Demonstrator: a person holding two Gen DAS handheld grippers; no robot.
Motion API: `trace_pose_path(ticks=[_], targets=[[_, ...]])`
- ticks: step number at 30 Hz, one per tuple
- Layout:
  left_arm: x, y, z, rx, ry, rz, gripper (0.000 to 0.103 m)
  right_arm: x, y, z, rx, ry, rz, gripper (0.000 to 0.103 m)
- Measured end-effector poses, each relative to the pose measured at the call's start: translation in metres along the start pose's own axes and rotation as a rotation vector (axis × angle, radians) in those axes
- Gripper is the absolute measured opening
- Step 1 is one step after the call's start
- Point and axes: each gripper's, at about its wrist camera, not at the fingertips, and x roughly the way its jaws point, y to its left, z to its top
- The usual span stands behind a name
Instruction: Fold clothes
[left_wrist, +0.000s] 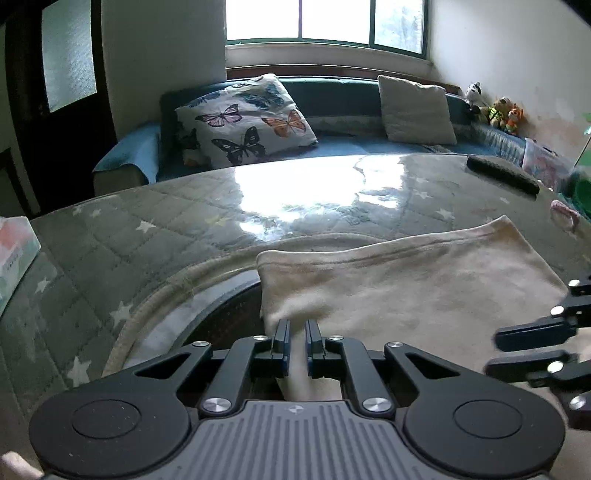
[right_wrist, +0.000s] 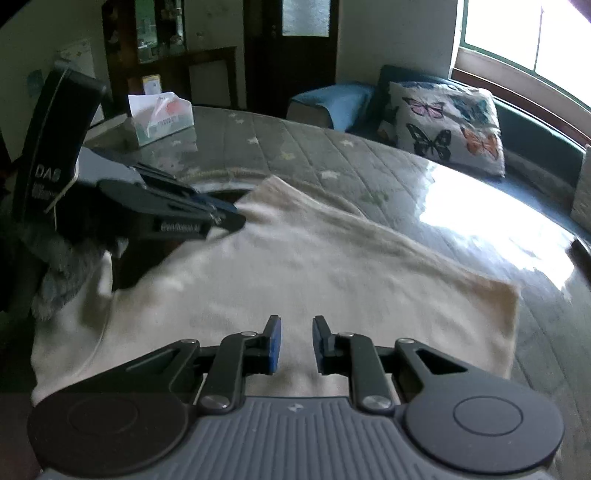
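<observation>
On the table, close up: a cream cloth (right_wrist: 295, 266) lies spread flat on the shiny table (left_wrist: 177, 221), soft and a bit fuzzy.
Left tongs: the left gripper (left_wrist: 296, 334) has its two fingers close together, and a strip of the cream cloth runs between them. It looks pinched at the cloth's left edge.
Right tongs: the right gripper (right_wrist: 296, 332) has its fingers a little apart. Nothing is between them. It is just above the near part of the cloth; I cannot tell if it touches.
Both tongs: black metal arms, blue pads, round black knobs, a gray ribbed plate.
Beside the cloth: a dark round hole (left_wrist: 225, 310) with a pale rope rim sits to the left of the cloth, partly under its edge.
Table top: gray quilted cover with white stars under a clear glossy sheet that shines with window light.
Farther on the table: a tissue box (right_wrist: 162, 118) at the far left, a long black thing (left_wrist: 502, 173) at the far right.
Behind the table: a blue sofa (left_wrist: 347, 144), a butterfly pillow (left_wrist: 243, 118), a plain cream pillow (left_wrist: 415, 109), and small stuffed toys (left_wrist: 495, 107).
Farthest: a bright window (left_wrist: 325, 22) and a dark door (right_wrist: 291, 51).
</observation>
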Motion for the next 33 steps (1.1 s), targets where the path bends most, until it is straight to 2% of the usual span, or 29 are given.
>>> trace_pose_path(ticks=[6,7,9,13,16,18,22,25,33], targets=[[0.002,-0.001,0.001,0.019,-0.004,0.01,0.011,0.012,0.023,0.001,-0.073,0.026,0.077,0.019],[0.002,-0.002,0.001,0.025,-0.006,0.012,0.011,0.009,0.028,-0.002,-0.089,0.032,0.094,0.02],[0.002,-0.003,0.001,0.031,-0.008,0.017,0.011,0.0,0.039,-0.011,-0.126,0.044,0.122,0.03],[-0.003,-0.006,-0.001,0.039,-0.013,0.028,0.012,-0.023,0.062,-0.032,-0.188,0.061,0.162,0.03],[-0.013,-0.012,-0.004,0.051,-0.025,0.034,0.018,-0.041,0.07,-0.042,-0.195,0.055,0.167,0.031],[-0.026,-0.017,-0.008,0.062,-0.042,0.027,0.028,-0.053,0.073,-0.05,-0.199,0.048,0.154,0.031],[-0.054,-0.033,-0.023,0.09,-0.059,-0.009,0.03,-0.067,0.076,-0.069,-0.191,0.054,0.126,0.031],[-0.077,-0.047,-0.043,0.141,-0.072,-0.038,0.039,-0.076,0.08,-0.074,-0.202,0.039,0.12,0.031],[-0.112,-0.052,-0.088,0.213,-0.075,-0.014,0.045,-0.078,0.087,-0.063,-0.152,-0.048,0.119,0.031]])
